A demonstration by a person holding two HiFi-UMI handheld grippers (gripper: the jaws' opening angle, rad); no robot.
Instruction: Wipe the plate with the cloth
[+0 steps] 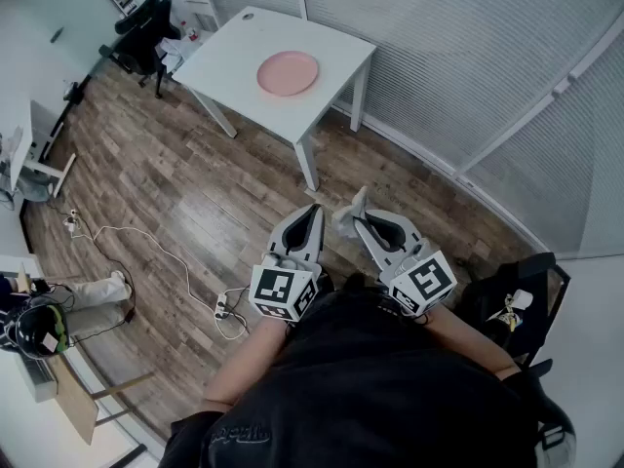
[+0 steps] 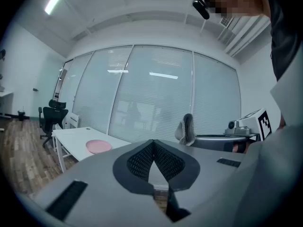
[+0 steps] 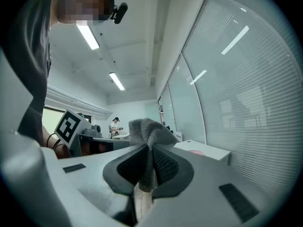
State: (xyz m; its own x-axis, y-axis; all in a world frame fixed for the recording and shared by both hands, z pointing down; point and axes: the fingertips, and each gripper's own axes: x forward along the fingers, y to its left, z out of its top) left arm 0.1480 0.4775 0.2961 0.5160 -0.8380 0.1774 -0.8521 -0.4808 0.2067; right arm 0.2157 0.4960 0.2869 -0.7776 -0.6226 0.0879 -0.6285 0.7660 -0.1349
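Observation:
A pink plate lies on a white table far ahead of me, across the wood floor. Both grippers are held close to my body, well short of the table. My right gripper is shut on a grey cloth, which bunches up above the jaw tips. My left gripper is shut with nothing in it, its tips touching. The left gripper view shows the plate small at the left and the cloth at the right. In the right gripper view the plate is a thin pink sliver.
A black office chair stands beyond the table's left end. White cables and a power strip lie on the floor to my left. Glass walls with blinds run along the right. A dark bag sits at my right side.

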